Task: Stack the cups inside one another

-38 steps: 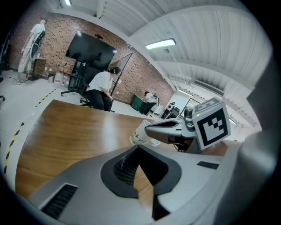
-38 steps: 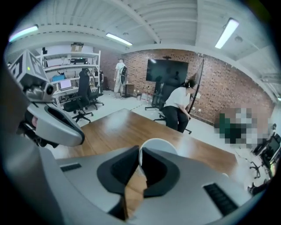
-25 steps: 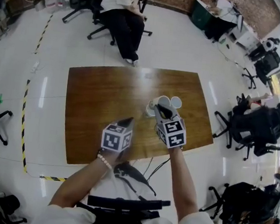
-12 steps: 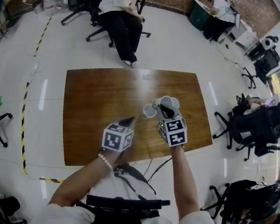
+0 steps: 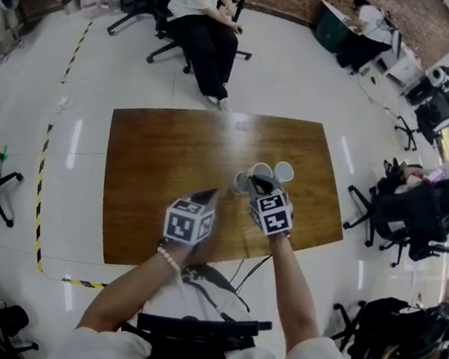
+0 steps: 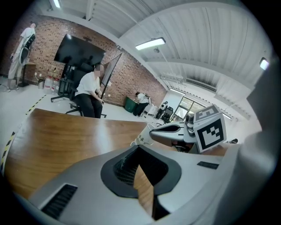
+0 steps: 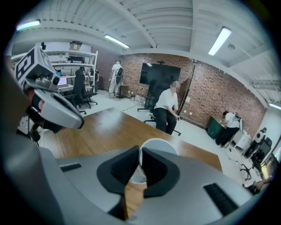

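Observation:
White paper cups stand together right of the middle of the brown table: one cup on the left, another on the right. Between them is a third white cup, and my right gripper is shut on its rim. In the right gripper view the pads pinch the wall of that cup, with my right gripper just above the wood. My left gripper hovers near the table's front edge, left of the cups, with its jaws together and nothing in them. The left gripper view shows a cup under the right gripper.
A person sits on an office chair beyond the table's far edge. More office chairs stand on the floor to the right. A yellow-black floor tape line runs along the left.
My right gripper has sunk towards the table with the cup in its jaws, closer to the other cups. My left gripper has kept still.

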{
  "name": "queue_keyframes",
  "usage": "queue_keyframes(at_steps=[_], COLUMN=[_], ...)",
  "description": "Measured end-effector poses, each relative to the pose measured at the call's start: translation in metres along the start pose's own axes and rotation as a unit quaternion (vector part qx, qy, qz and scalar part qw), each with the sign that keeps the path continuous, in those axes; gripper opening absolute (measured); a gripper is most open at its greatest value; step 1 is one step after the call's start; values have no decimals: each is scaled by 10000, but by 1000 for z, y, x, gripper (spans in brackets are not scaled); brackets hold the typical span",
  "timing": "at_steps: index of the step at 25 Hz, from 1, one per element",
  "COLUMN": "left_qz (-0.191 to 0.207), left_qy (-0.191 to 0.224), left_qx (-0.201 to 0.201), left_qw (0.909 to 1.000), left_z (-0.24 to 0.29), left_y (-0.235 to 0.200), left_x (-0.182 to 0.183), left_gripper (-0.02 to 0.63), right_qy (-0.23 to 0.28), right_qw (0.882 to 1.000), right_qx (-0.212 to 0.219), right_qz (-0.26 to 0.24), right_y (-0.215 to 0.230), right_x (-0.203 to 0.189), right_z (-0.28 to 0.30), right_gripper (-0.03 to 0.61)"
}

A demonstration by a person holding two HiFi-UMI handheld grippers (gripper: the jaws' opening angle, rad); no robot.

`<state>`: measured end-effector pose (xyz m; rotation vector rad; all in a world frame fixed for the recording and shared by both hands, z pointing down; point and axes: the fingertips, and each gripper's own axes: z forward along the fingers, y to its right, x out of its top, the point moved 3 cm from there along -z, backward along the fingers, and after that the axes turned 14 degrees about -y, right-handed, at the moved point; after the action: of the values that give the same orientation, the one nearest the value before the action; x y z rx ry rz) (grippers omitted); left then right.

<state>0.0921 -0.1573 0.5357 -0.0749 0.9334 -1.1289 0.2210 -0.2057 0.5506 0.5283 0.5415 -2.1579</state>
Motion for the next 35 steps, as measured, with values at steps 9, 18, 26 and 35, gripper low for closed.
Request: queue_keyframes(at_steps=[9, 18, 26, 35], left_qz=[-160, -286, -370, -295], left_qy=[8, -31, -58, -55], left_qx=[68, 125, 190, 120], left_qw=[9998, 9995, 9991, 9995], left_z=[4, 3, -1, -2], left_y=[-11, -19, -27, -31], left_x=[1, -3, -8, -8], left_gripper=[-8, -8, -8, -8], right_qy=[-357, -904, -1111, -738], right_qw=[9989, 9941, 9921, 9965], right_qx=[285, 412, 416, 264], right_qz=[-107, -427, -414, -302], right_y=[-10, -20, -21, -22], right_x=[-13, -28, -39, -23], right_z=[32, 62, 77, 59], right_gripper=[32, 32, 59, 66])
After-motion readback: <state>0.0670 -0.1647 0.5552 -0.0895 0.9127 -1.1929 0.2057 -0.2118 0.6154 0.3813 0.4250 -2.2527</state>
